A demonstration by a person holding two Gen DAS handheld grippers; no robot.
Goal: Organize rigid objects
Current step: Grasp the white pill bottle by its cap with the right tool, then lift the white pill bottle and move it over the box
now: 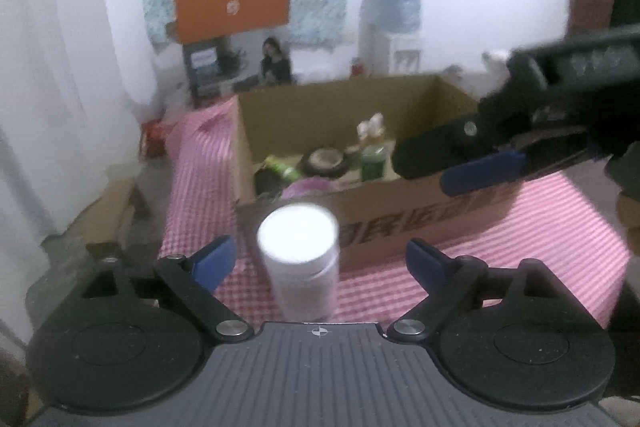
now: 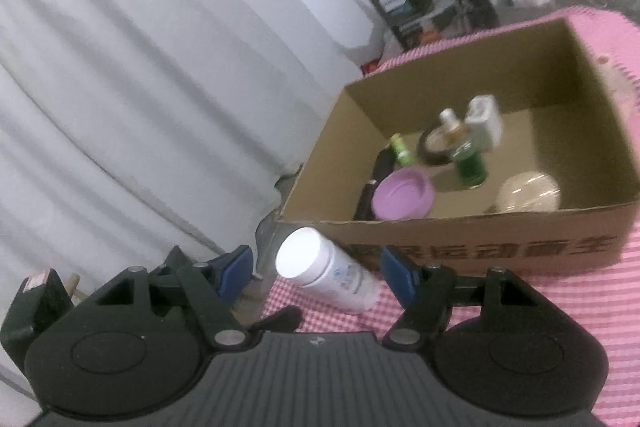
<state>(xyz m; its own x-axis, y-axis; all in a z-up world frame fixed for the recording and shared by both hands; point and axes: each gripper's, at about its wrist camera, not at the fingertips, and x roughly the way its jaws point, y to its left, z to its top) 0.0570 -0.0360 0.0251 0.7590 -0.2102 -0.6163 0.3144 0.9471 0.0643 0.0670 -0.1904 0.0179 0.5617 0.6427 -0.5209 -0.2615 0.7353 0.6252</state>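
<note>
White plastic bottle (image 1: 298,259) stands on the pink checked cloth (image 1: 500,267), just in front of the cardboard box (image 1: 420,215), between the left gripper's (image 1: 318,259) wide-spread fingers, untouched. Right gripper (image 2: 316,271) likewise gapes, pads clear of the bottle. Box holds a purple lid (image 2: 402,197), green bottle (image 2: 470,163) and other small containers.

Open room in the cardboard box's (image 2: 460,239) right half; bottles (image 2: 472,163) and purple bowl (image 2: 402,197) crowding its left.
</note>
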